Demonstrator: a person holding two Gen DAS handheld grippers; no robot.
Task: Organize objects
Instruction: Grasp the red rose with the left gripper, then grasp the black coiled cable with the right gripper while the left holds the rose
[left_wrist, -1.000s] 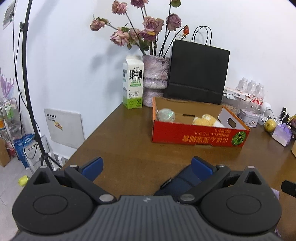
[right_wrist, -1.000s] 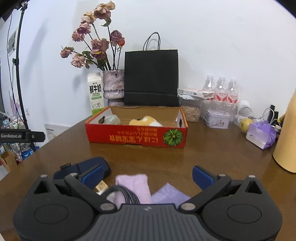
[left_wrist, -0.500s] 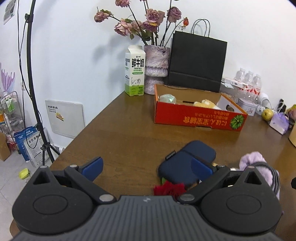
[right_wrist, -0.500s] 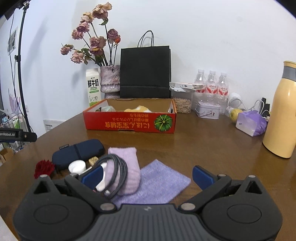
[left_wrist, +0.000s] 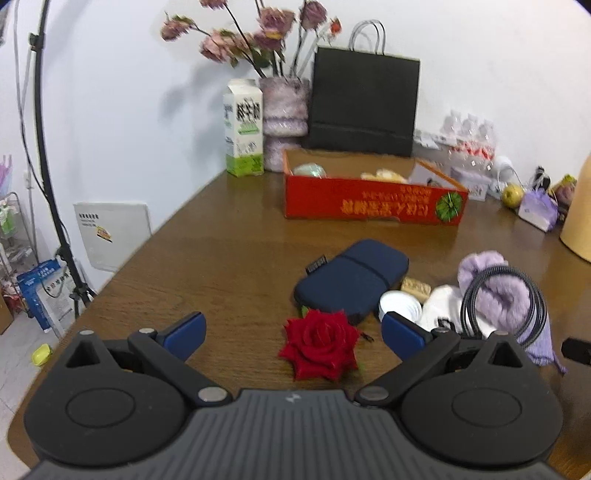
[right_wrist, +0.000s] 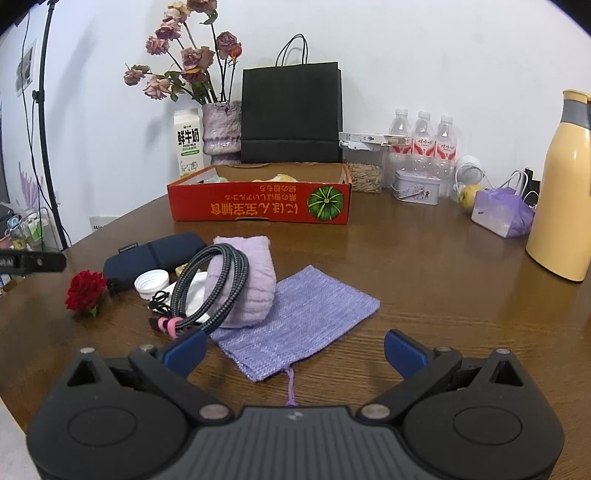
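In the left view, the left tool (left_wrist: 291, 328) hangs wide open and empty over the desk (left_wrist: 207, 258), with the red rose (left_wrist: 320, 344) at lower centre: light, crushable, best pinched gently across the bloom. In the right view, the right tool (right_wrist: 293, 349) also gapes empty; the soft purple pouch (right_wrist: 299, 319) lies flat mid-frame.

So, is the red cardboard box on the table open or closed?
Open. The red cardboard box has no lid on top, and its brown inner walls and some pale items inside are visible in both views.
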